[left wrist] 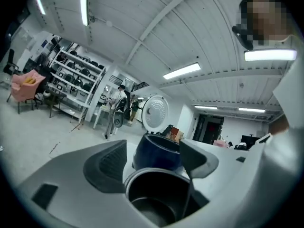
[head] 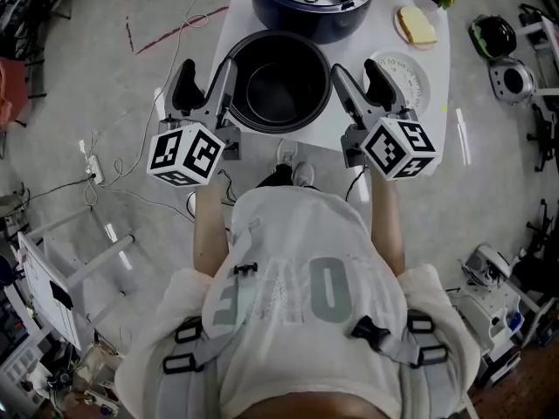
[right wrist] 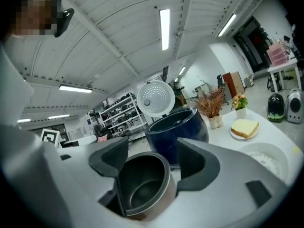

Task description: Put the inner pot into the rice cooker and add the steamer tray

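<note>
The person's white shirt (head: 297, 278), crossed by grey harness straps, fills the near field of the head view. Both forearms reach forward from it to the white surface (head: 234, 26).

Grippers: the left gripper (head: 207, 72) and right gripper (head: 356, 72) stand on either side of the inner pot (head: 279, 85). Both have their jaws spread wide. In each gripper view the pot's rim and wall lie between the open jaws on that side, and no pad is seen pressing on the metal. Neither gripper holds anything.

Task items: the inner pot stands upright and empty at the near edge of the surface. It is just in front of the dark blue rice cooker (head: 349, 20) and is not inside it. The cooker's lid (right wrist: 153, 98) is raised, and its cavity is open and unobstructed. The white steamer tray (head: 403, 77) lies flat on the surface beside the pot, on the right gripper's side, untouched. A plate with a slice of bread (head: 417, 26) sits further back and plays no part in the task.

Assessment: no step is complete. The grippers appear placed for a two-sided grasp of the pot, so the first step seems about to start. Outstanding work:
- closing on the pot
- lifting the pot into the cooker
- seating the steamer tray on top
</note>
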`<move>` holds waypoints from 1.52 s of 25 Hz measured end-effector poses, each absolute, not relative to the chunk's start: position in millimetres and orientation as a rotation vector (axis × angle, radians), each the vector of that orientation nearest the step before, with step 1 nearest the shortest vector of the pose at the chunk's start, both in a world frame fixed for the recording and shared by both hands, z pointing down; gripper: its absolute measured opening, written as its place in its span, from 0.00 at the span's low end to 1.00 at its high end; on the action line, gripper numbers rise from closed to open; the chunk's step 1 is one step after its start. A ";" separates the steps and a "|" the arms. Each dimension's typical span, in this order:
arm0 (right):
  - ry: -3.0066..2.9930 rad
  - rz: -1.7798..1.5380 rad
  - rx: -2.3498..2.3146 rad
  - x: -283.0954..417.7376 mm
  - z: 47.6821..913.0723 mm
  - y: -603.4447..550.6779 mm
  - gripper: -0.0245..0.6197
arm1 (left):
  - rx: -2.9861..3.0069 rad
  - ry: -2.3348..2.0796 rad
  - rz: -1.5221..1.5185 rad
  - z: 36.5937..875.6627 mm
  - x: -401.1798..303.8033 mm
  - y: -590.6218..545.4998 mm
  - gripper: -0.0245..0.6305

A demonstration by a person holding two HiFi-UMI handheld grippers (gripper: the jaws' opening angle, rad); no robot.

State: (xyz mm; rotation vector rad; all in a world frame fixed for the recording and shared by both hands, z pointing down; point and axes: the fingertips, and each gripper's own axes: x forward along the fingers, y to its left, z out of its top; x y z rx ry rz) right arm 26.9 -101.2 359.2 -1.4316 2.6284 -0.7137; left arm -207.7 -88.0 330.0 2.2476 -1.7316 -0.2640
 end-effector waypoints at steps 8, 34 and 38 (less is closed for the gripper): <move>2.546 -1.048 -1.332 16.4 418.7 -104.7 0.47 | 1.916 -1.559 -0.400 419.7 -241.3 -74.3 0.53; 2.400 -1.292 -1.342 3.6 478.1 -99.7 0.16 | 1.712 -1.415 -0.528 470.6 -222.9 -63.7 0.13; 2.401 -1.305 -1.336 2.3 476.5 -99.8 0.15 | 1.711 -1.440 -0.478 473.2 -223.2 -62.8 0.13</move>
